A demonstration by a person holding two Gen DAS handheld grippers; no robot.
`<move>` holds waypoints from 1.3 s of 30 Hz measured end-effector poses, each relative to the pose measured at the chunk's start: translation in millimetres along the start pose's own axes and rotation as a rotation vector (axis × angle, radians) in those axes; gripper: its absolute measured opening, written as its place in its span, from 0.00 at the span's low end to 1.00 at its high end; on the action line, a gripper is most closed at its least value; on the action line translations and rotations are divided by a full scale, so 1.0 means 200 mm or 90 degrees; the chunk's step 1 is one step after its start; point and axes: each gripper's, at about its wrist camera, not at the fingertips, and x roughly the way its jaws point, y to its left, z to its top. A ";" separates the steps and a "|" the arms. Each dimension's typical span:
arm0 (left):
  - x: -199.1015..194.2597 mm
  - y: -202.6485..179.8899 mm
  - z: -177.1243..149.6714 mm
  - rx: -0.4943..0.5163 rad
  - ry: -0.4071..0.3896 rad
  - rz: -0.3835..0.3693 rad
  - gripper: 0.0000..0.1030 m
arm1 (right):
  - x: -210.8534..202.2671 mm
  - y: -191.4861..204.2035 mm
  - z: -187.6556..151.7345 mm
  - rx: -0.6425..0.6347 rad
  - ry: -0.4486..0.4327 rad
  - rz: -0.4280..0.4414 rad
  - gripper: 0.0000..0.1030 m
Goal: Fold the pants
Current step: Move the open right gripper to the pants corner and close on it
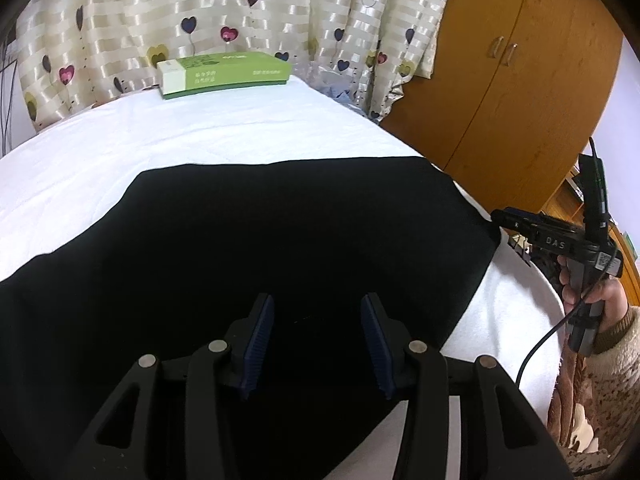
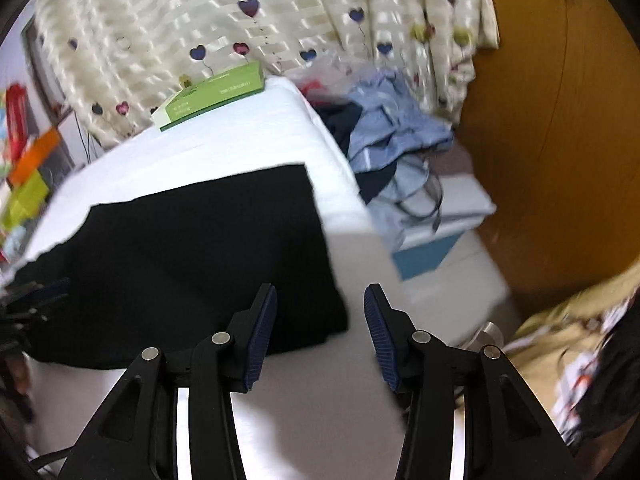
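On the white bed (image 1: 240,128), black pants (image 1: 260,232) are lying flat and matte. At six o'clock the left gripper (image 1: 317,340) is hovering over them, ribbed pads parted, holding nothing. The right gripper (image 2: 320,332), equally agape, is hanging off their right edge; both should probably pinch one edge evenly.

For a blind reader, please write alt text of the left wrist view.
The open left hand-held gripper hovers over black pants spread on a white bed. A green box lies near heart-patterned curtains; the right hand-held gripper is at the pants' right edge.
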 end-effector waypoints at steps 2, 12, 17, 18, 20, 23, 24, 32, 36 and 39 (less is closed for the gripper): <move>0.00 -0.02 0.01 0.003 0.000 0.002 0.47 | -0.01 -0.03 -0.05 0.049 0.006 -0.004 0.45; 0.05 -0.07 0.06 0.015 0.011 -0.007 0.47 | -0.03 0.06 -0.11 0.042 -0.015 0.019 0.45; 0.05 -0.08 0.06 0.014 0.010 -0.012 0.47 | 0.02 0.09 -0.07 0.059 -0.016 0.033 0.47; 0.05 -0.09 0.06 0.015 0.012 -0.011 0.47 | 0.02 0.10 -0.07 0.061 -0.017 0.041 0.47; 0.07 -0.10 0.06 0.017 0.017 -0.010 0.47 | 0.01 0.12 -0.09 0.063 -0.016 0.084 0.47; 0.08 -0.12 0.06 0.018 0.023 -0.016 0.47 | 0.01 0.14 -0.12 0.079 -0.012 0.142 0.47; 0.08 -0.13 0.06 0.021 0.024 -0.018 0.47 | 0.02 0.15 -0.13 0.084 -0.009 0.160 0.47; 0.10 -0.17 0.06 0.033 0.035 -0.024 0.47 | 0.06 0.08 -0.10 0.172 -0.034 0.209 0.47; 0.11 -0.17 0.06 0.033 0.037 -0.019 0.47 | 0.07 0.00 -0.07 0.215 -0.046 0.202 0.47; 0.11 -0.17 0.06 0.030 0.038 -0.020 0.47 | 0.06 -0.03 -0.05 0.238 -0.060 0.173 0.45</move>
